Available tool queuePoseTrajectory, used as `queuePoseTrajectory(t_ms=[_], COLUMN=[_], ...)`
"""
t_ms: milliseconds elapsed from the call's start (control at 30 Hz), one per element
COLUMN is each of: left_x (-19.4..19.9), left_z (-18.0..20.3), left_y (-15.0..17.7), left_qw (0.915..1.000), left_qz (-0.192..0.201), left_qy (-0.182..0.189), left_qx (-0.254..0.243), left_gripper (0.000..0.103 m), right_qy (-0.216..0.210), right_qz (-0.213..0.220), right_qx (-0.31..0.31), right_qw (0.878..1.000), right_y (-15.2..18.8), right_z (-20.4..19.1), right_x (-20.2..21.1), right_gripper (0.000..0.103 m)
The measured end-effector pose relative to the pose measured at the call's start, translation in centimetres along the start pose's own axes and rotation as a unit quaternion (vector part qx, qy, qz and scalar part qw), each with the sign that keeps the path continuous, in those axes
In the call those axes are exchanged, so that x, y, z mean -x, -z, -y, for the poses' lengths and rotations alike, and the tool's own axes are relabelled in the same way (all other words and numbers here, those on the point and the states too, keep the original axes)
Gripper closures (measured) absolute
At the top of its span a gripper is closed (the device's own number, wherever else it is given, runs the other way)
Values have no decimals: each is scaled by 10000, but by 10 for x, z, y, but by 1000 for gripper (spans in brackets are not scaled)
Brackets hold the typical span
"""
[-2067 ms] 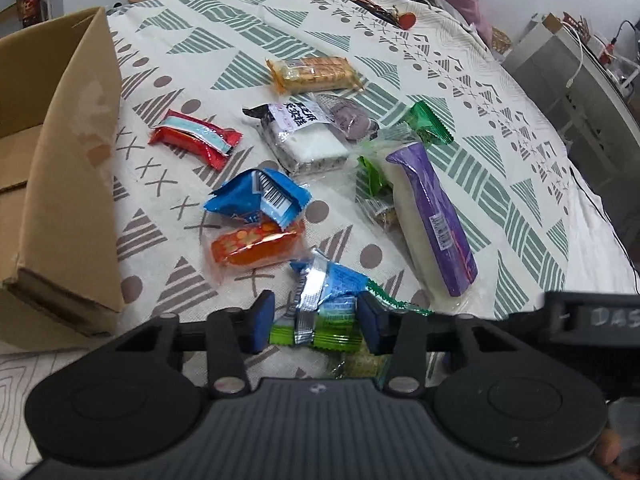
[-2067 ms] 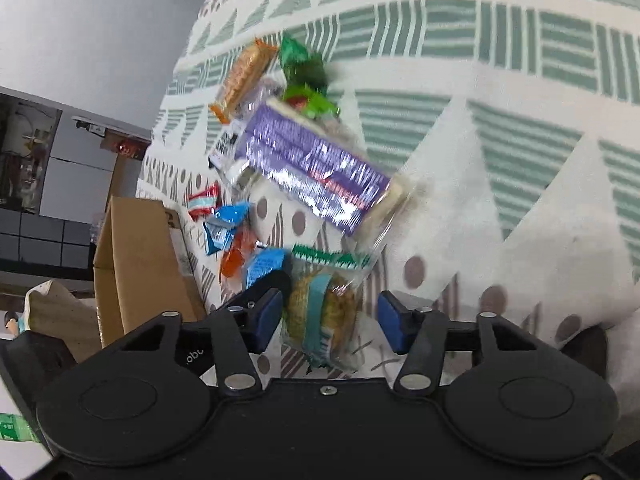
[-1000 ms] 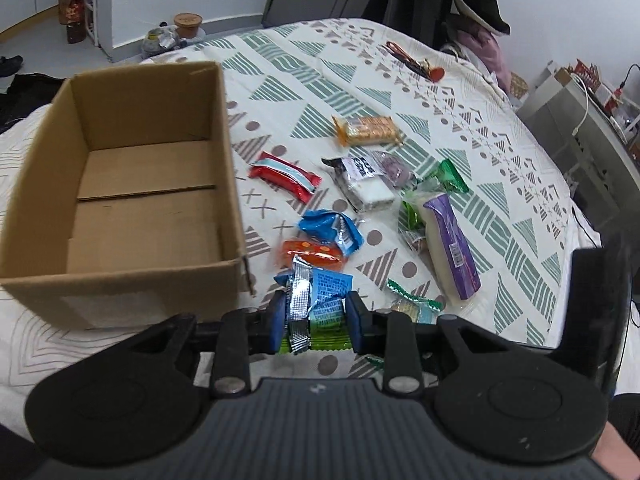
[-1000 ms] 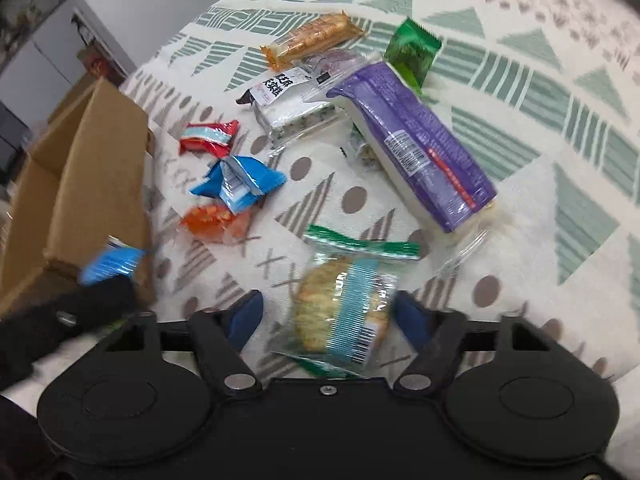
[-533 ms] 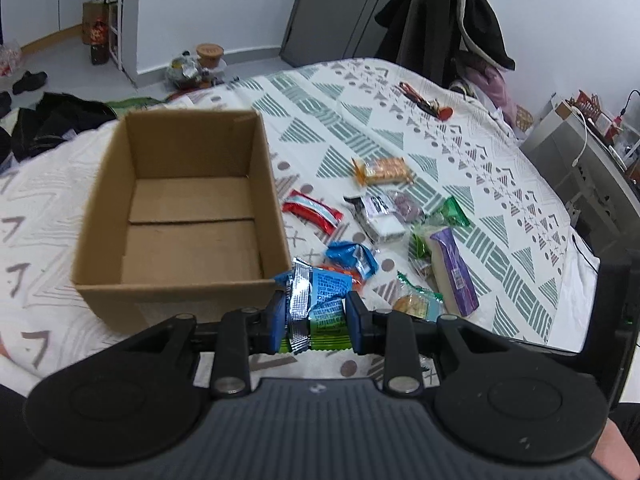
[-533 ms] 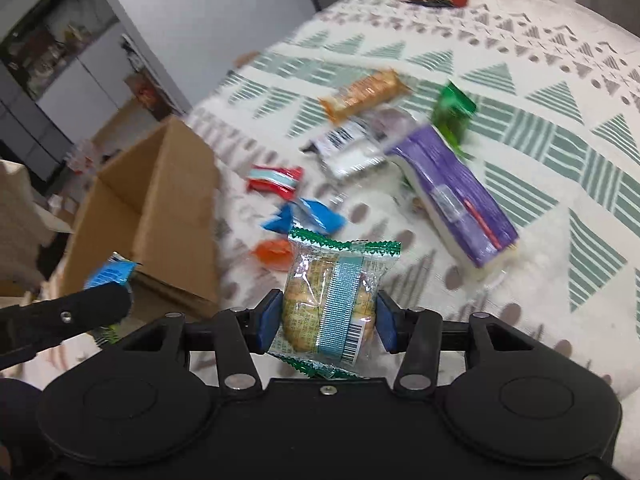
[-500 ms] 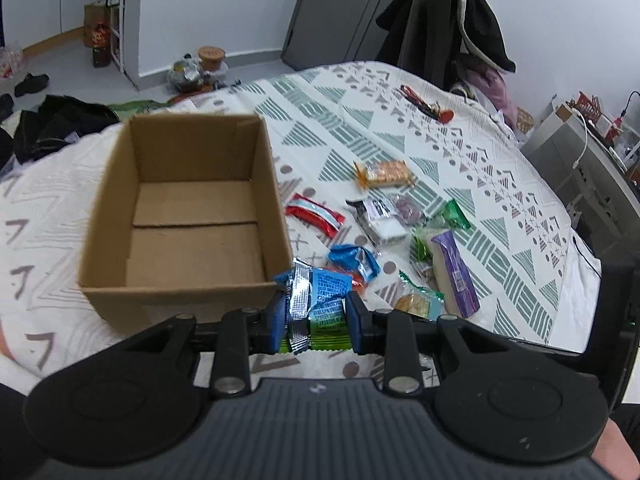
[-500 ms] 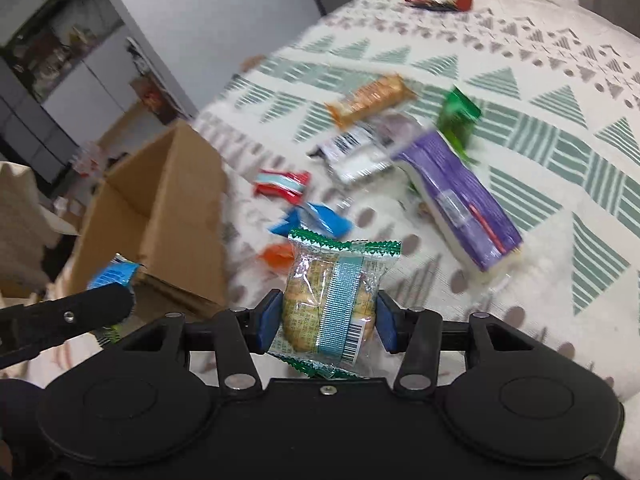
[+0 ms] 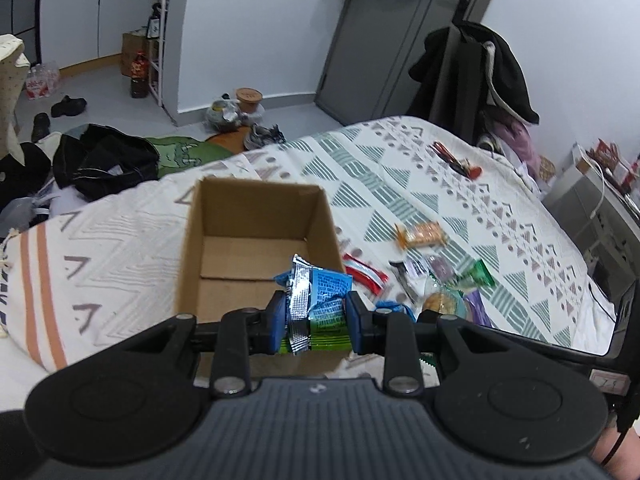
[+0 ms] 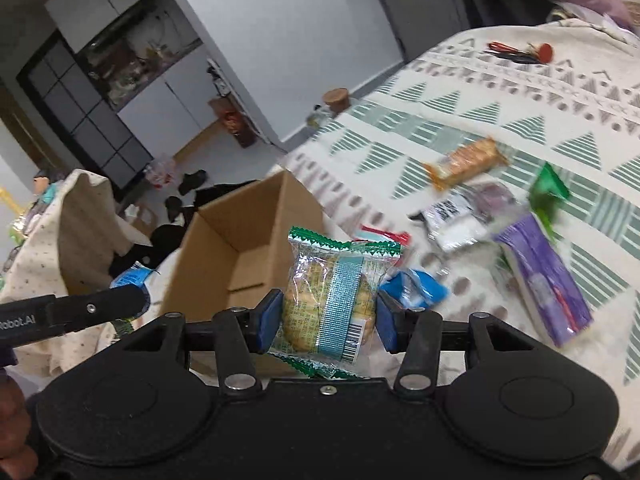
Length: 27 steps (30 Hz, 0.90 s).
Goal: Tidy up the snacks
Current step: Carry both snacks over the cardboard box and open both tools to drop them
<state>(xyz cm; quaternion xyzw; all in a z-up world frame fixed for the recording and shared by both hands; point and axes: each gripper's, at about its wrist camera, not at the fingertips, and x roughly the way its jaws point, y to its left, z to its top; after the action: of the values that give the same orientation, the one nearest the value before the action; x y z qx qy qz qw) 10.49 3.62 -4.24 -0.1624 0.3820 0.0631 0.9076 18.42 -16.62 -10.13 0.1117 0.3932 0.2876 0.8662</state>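
Snacks stay pinched: left gripper grips blue packet, right gripper clamps biscuit pack; release only once above cardboard box on the bed.

Black tongs bear blue pads, silver screws and round housings.

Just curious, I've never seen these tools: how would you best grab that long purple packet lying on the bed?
Across the middle of the long purple packet, from above, the jaws spanning its narrow width. It lies flat and is far longer than wide, so an end grip would probably let it droop.
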Motion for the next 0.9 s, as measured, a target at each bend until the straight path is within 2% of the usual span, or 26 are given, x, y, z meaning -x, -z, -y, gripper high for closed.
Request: queuePoseTrajectory(t_ms=[367, 567, 900], left_x=[-10, -29, -64], left_z=[-26, -37, -55], left_y=[-22, -32, -48], left_qw=[9997, 9996, 9992], left_qz=[100, 52, -108], left_qy=[-161, -148, -145], left_qx=[144, 249, 362], left_gripper=[73, 73, 73], right_qy=[-445, -711, -876], right_qz=[79, 158, 106], right_qx=[52, 91, 173], right_qw=[9990, 9973, 9959], right_y=[-20, -36, -48], right_z=[-21, -30, -48], right_x=[-22, -38, -68], right_gripper=[55, 55, 55])
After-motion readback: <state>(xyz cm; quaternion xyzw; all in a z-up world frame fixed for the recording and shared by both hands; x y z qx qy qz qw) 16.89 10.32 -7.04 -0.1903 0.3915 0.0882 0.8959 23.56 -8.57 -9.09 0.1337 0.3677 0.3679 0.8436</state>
